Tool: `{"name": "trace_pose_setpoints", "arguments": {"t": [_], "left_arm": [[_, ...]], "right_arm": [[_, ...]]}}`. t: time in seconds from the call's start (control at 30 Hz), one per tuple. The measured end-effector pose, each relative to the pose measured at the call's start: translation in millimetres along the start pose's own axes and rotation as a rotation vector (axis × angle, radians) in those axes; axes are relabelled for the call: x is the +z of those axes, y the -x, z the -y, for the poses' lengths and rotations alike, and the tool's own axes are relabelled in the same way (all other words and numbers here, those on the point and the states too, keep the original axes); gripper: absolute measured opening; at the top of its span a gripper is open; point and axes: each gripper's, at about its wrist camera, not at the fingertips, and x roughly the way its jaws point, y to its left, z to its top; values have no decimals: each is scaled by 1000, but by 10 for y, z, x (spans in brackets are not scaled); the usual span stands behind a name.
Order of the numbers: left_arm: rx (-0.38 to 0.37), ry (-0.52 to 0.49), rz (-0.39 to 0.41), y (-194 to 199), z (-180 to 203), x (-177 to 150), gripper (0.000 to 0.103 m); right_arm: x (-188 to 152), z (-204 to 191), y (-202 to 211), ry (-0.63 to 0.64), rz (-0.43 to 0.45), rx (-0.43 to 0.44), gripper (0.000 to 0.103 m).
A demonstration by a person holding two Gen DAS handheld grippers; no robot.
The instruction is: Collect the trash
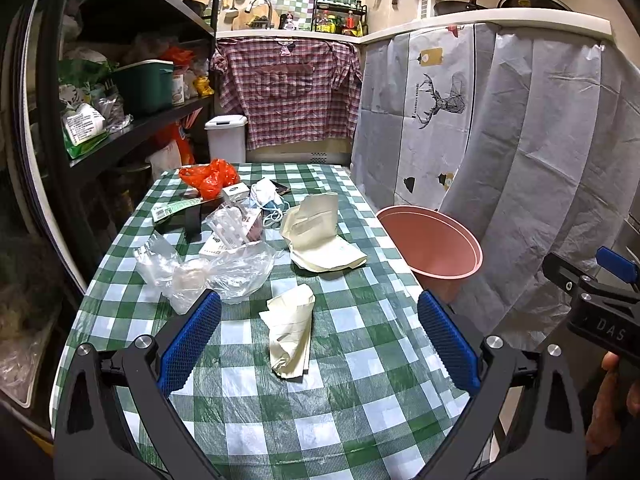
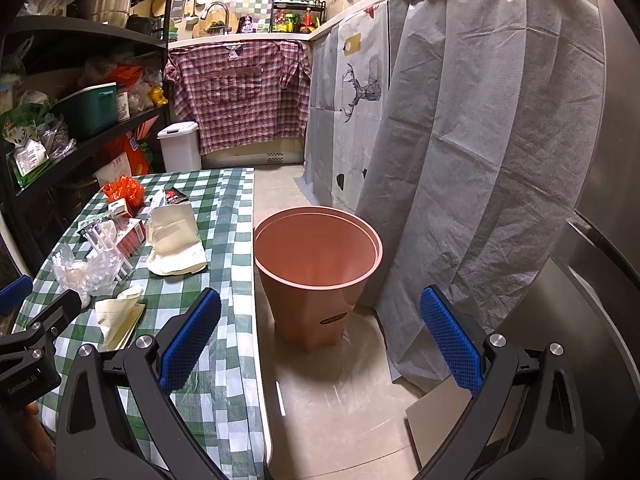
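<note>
Trash lies on the green checked table [image 1: 352,400]: a crumpled cream paper [image 1: 290,332] nearest me, a larger cream paper bag [image 1: 320,236], clear plastic bags [image 1: 208,272], white face masks [image 1: 266,196] and an orange plastic bag [image 1: 210,178]. My left gripper [image 1: 320,340] is open above the table, the small cream paper between its blue pads and further ahead. A pink bin [image 2: 316,264] stands empty on the floor right of the table. My right gripper [image 2: 320,340] hangs open over the floor in front of the bin, holding nothing. The small paper [image 2: 118,316] shows at its left.
Black shelves [image 1: 132,92] packed with goods run along the table's left. A grey curtain [image 2: 460,160] hangs right of the bin. A white lidded bin [image 1: 226,138] stands beyond the table. A flat board [image 2: 440,420] lies on the floor at lower right.
</note>
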Motion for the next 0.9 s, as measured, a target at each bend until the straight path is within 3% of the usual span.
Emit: {"name": "trace_pose_setpoints", "arguments": {"t": [0.53,0.7,0.9], "left_arm": [[0,-1,5,12,24,10,95],[-17,14,3,76,32,75,93],[-67,40,-24,187,-71,355,82]], "right_arm": [[0,-6,49,-6,13,31,97],[19,-32,118,-16,24,74,72],[180,-47,224,-41,48,123,55]]}}
